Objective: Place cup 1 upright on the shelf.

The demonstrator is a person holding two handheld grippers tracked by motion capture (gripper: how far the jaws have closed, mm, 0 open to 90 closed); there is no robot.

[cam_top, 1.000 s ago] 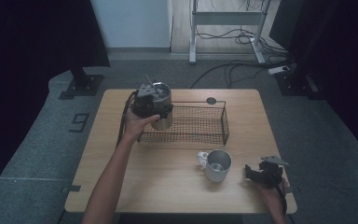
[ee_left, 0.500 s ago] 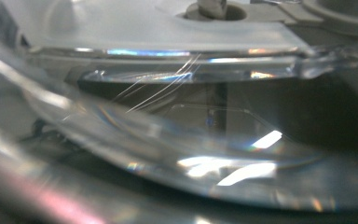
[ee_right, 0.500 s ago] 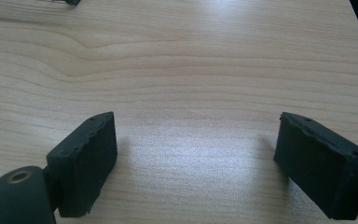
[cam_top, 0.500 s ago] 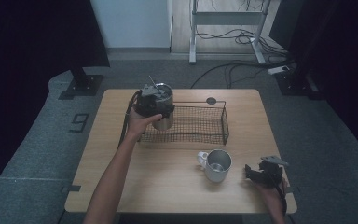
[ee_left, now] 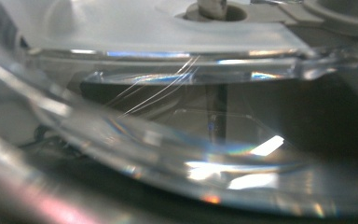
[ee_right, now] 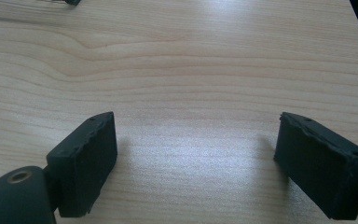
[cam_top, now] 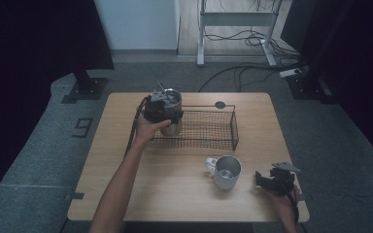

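Two steel cups: left gripper (cam_top: 167, 115) holds one (cam_top: 170, 110) over the wire basket (cam_top: 209, 130); right gripper (cam_top: 272, 180) gapes empty.

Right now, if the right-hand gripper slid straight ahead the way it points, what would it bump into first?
Probably the metal mug: in the high view the right gripper points left across the table toward it. Its own view shows bare wood ahead, so the line may miss.

The person's left forearm (cam_top: 121, 179) reaches diagonally from the lower edge up across the desk, bare to the wrist. Its hand wraps around the left tongs (cam_top: 161, 109), held up at the far left; whether their jaws are apart or pressed together cannot be told. The right hand (cam_top: 282, 196) rests low at the near right corner, holding the right tongs (ee_right: 196, 154) with both black jaws standing clearly apart, nothing between them.
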